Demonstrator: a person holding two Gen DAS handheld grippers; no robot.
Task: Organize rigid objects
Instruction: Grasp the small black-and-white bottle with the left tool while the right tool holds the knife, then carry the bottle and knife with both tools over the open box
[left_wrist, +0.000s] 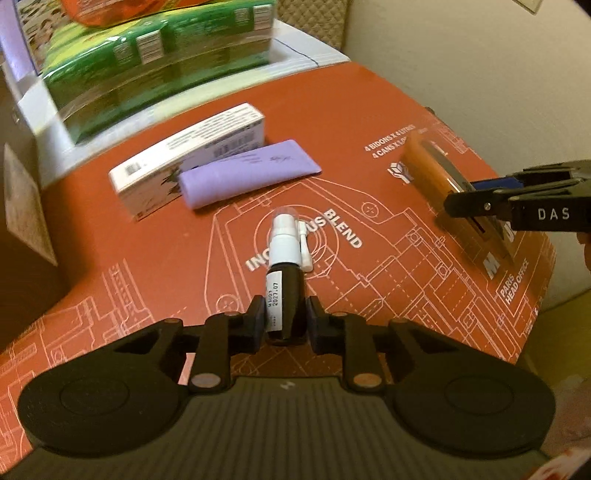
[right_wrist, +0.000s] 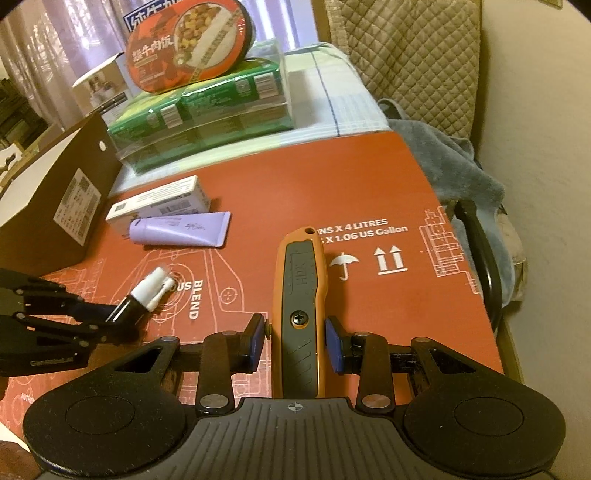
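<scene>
My left gripper (left_wrist: 286, 319) is shut on a dark spray bottle (left_wrist: 284, 291) with a white nozzle and holds it over the red cardboard box top (left_wrist: 332, 110). The bottle also shows in the right wrist view (right_wrist: 142, 295). My right gripper (right_wrist: 297, 338) has an orange and grey utility knife (right_wrist: 301, 295) between its blue pads; the pads stand close on both sides with small gaps. The knife also shows in the left wrist view (left_wrist: 439, 181). A lilac tube (left_wrist: 247, 173) and a white carton (left_wrist: 188, 155) lie side by side farther back.
A stack of green shrink-wrapped packs (right_wrist: 199, 114) with an orange meal bowl (right_wrist: 188, 44) on top stands at the back. A brown cardboard box (right_wrist: 62, 192) stands at the left. A grey cloth (right_wrist: 454, 166) and quilted chair back (right_wrist: 410, 48) are at the right.
</scene>
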